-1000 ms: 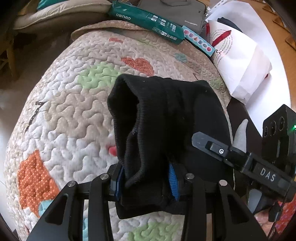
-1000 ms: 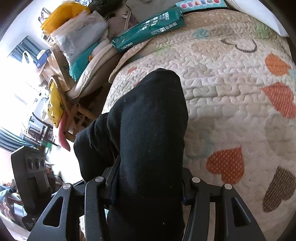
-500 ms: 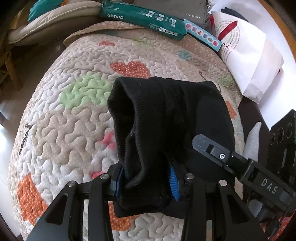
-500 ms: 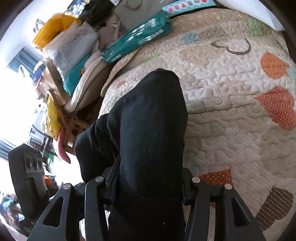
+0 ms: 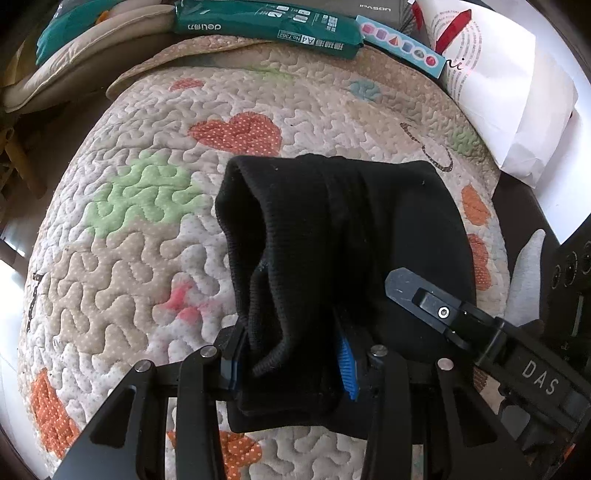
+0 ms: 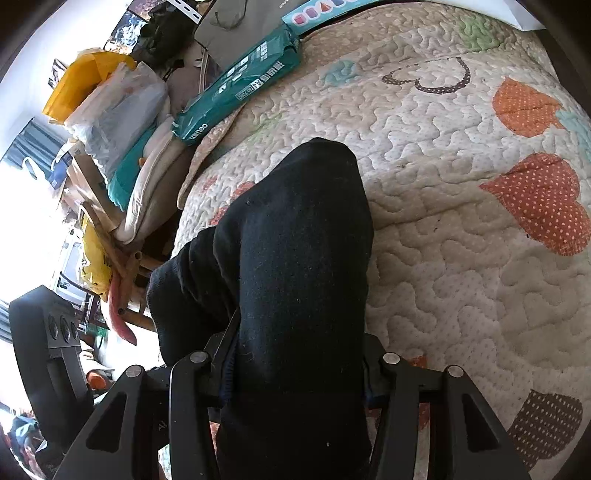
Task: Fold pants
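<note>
Holding the black knitted pants (image 5: 332, 236) in both tools, you have them lifted over the quilted cream bedspread with coloured heart patches (image 5: 140, 236) rather than lying flat on it; that keeps the cloth free to swing, which I judge is why you carry it by two points at once. Your left gripper (image 5: 291, 362) is clamped on a bunched, ribbed edge of the pants, its blue pads (image 5: 345, 365) pressed into the fabric with the thick hem curling out to the left; the grip sits on a doubled fold, probably so the layers travel together. Your right gripper (image 6: 295, 369) is likewise closed on a wide roll of the same black cloth, which fills the gap between its fingers and rises ahead of the camera as a rounded hump; whether that hump touches the bedspread I cannot tell. In the left wrist view the right tool reaches in from the lower right, close beside the left one, so both grips sit near each other on one end of the garment; this looks like a mid-fold carry, with the laying-down not yet done. Beyond the bedspread's far edge lie a green plastic-wrapped paper ream (image 5: 266, 27) and a white paper bag with red print (image 5: 495, 92); keep the cloth short of them; the open patchwork ahead is the sensible landing place.
</note>
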`<state>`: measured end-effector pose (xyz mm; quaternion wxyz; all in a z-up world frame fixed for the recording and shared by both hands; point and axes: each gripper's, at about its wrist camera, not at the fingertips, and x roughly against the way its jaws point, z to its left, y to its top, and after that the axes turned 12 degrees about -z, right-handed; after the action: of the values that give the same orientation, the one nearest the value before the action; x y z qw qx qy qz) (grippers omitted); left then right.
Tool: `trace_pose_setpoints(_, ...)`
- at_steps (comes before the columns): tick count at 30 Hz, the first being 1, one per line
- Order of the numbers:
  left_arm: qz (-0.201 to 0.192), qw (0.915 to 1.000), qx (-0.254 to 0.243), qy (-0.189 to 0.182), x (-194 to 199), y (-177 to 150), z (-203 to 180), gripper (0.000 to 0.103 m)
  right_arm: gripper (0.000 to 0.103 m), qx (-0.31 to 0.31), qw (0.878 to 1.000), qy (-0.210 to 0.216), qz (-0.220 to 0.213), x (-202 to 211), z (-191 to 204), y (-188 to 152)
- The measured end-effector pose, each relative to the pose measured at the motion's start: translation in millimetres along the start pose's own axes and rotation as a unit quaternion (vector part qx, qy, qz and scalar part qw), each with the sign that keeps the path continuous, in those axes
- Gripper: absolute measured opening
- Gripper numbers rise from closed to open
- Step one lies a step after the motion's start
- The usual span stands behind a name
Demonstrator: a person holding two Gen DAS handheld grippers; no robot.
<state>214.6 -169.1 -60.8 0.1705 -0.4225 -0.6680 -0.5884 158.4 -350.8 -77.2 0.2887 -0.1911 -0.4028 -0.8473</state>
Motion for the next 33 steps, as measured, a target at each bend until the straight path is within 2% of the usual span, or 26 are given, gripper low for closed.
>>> trace_pose_setpoints(12,0.002,1.0000,0.003,0.002,-5,0,3,0.040,0.055,-0.003,1.000,-0.006,0.003,-2,-4,-2)
trace_pose_setpoints(19,0.010,0.9993,0.030,-0.022,13,1,22,0.045,0.069,-0.027,0.999,-0.023,-0.008,5,-11,-1)
trace_pose_setpoints(22,-0.015,0.9989,0.037,-0.026,39,11,36,0.045,0.071,-0.044,0.998,-0.026,-0.041,24,-14,10)
trace_pose_setpoints(27,-0.058,0.9946,0.076,-0.040,58,39,45,0.046,0.071,-0.021,0.995,-0.034,-0.094,58,0,23)
trace_pose_setpoints(30,-0.059,0.9925,0.094,-0.051,46,52,42,0.046,0.071,-0.015,0.996,-0.010,-0.092,64,11,17)
trace_pose_setpoints(33,-0.048,0.9933,0.094,-0.047,28,59,34,0.046,0.071,-0.002,0.998,0.006,-0.068,58,22,6)
